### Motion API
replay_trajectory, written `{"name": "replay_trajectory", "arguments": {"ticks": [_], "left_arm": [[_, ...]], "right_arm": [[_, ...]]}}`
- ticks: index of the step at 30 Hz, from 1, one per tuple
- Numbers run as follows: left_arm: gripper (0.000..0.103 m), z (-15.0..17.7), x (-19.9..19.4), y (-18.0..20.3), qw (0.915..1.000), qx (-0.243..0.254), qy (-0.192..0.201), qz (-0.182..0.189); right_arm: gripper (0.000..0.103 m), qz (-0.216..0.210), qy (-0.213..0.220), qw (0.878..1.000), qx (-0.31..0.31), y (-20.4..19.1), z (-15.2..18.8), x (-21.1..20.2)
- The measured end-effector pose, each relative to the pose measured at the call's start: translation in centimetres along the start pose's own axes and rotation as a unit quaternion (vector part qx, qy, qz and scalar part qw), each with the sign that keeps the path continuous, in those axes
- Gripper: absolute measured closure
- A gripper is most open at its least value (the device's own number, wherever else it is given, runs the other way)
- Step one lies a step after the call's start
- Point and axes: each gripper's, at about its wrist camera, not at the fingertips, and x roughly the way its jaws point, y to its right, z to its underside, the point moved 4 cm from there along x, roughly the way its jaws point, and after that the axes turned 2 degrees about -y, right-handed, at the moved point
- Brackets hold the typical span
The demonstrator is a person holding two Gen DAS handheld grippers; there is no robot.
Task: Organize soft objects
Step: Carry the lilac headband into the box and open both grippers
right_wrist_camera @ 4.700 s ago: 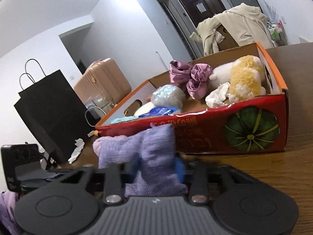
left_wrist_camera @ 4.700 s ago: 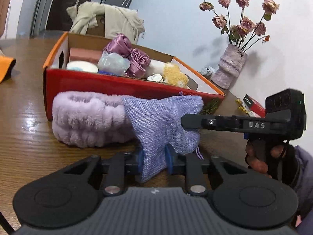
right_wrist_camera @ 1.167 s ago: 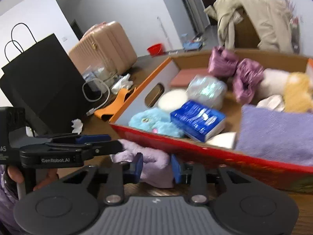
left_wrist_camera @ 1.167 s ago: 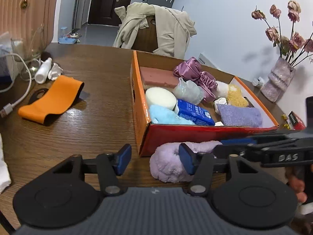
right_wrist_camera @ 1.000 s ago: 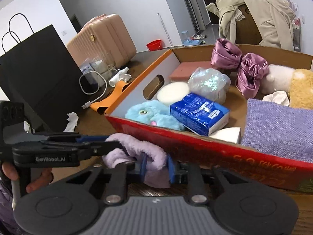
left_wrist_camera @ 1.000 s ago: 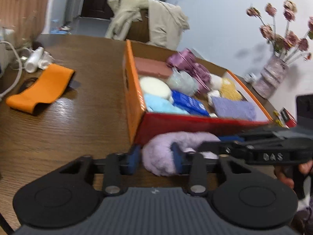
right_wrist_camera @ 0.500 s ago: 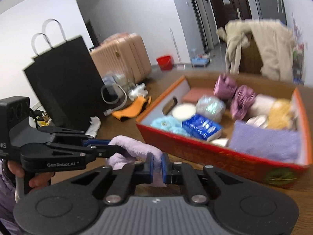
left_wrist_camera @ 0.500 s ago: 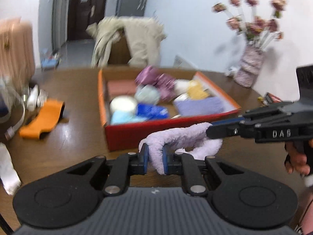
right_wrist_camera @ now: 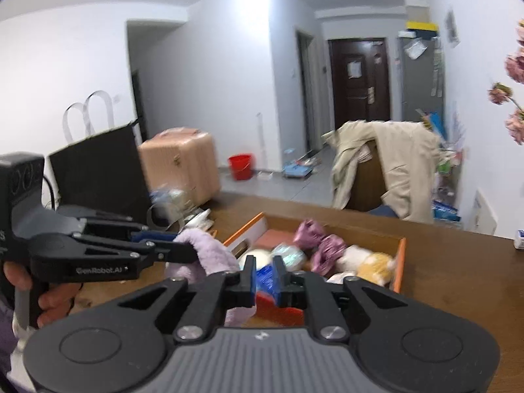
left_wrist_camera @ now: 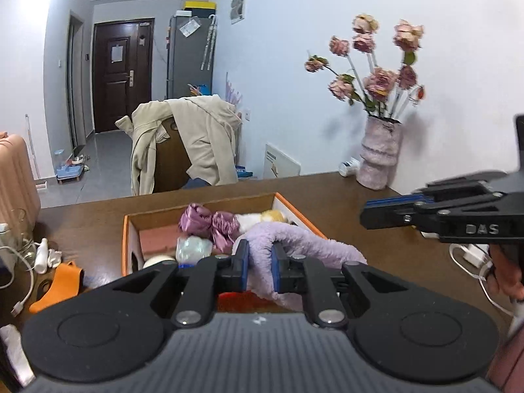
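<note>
Wooden table [left_wrist_camera: 344, 196] in a domestic room, a coat-draped chair and a dark door behind it. At far left an orange band [left_wrist_camera: 65, 281] lies on the wood. Next comes the orange-rimmed cardboard box [left_wrist_camera: 126, 239], already holding satin scrunchies, a plush toy and wrapped packets. The lavender fluffy headband [left_wrist_camera: 304, 239] hangs in front of the box's near wall, pinched between the narrow jaws of the left gripper [left_wrist_camera: 258, 262]. Its free loop arches to the right. The right gripper [left_wrist_camera: 365, 217] is nearly closed and stands apart from the headband, with no cloth evident between its jaws. A vase [left_wrist_camera: 380, 157] of dried roses stands at the wall.

Step in hand, as judged: carrying the headband to the box. The next move calls for carrying it over the wall to a free patch, then parting the left jaws. The box's near half is hidden.
</note>
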Motion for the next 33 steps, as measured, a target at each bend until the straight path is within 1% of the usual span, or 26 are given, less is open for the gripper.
{"name": "replay_trajectory", "arguments": {"ticks": [4,7,10,14,16,19,20,22,24,27,29,30,31,32,33], "left_arm": [[0.089,-1.3,5.4,-2.0,0.9990,-0.044,0.001,0.002],[0.089,-2.0,9.7,-3.7,0.9969,-0.079,-0.005,0.001],[0.089,-2.3,13.3,-5.3,0.9951,-0.099,-0.008,0.003],[0.089,-1.1,18.3,-7.6,0.9918,-0.119,-0.045,0.012],[0.089,0.1,20.7,-8.8,0.9898,-0.129,-0.061,-0.006],[0.088,1.9,23.1,-9.8,0.9871,-0.128,-0.096,-0.012],[0.088,2.4,23.6,-9.7,0.9869,-0.119,-0.109,-0.007],[0.087,2.9,24.1,-9.2,0.9870,-0.098,-0.127,-0.012],[0.087,3.1,24.6,-8.8,0.9866,-0.086,-0.138,-0.014],[0.087,3.4,25.1,-8.9,0.9853,-0.090,-0.144,-0.016],[0.084,3.4,24.9,-8.9,0.9842,-0.092,-0.151,-0.016],[0.079,3.5,24.7,-8.9,0.9837,-0.091,-0.154,-0.014],[0.070,3.5,24.5,-9.0,0.9832,-0.092,-0.157,-0.013],[0.066,3.3,24.2,-8.9,0.9829,-0.095,-0.158,-0.012],[0.055,3.1,23.8,-8.8,0.9829,-0.097,-0.156,-0.014]], "right_arm": [[0.087,0.004,0.011,0.999,0.042,3.6,-0.5,2.5],[0.087,0.007,-0.005,0.998,0.065,5.9,-0.5,6.4],[0.087,0.011,-0.031,0.996,0.078,7.7,-0.1,11.1],[0.087,0.015,-0.054,0.993,0.102,10.2,0.4,17.2],[0.087,0.015,-0.065,0.991,0.114,11.2,0.9,19.7],[0.087,0.011,-0.091,0.989,0.119,12.0,1.9,23.1],[0.086,0.011,-0.101,0.988,0.115,12.0,2.3,24.0],[0.087,0.017,-0.118,0.987,0.108,12.0,3.1,25.2],[0.086,0.014,-0.129,0.985,0.109,12.0,3.6,25.8],[0.086,0.013,-0.137,0.984,0.113,12.1,3.8,26.1],[0.085,0.010,-0.145,0.983,0.110,11.7,4.1,25.9],[0.085,0.010,-0.149,0.983,0.106,11.4,4.2,25.7],[0.085,0.012,-0.150,0.983,0.102,11.2,4.2,25.4],[0.085,0.015,-0.147,0.984,0.099,10.9,4.1,25.1],[0.085,0.017,-0.141,0.985,0.097,10.9,3.8,24.5]]}}
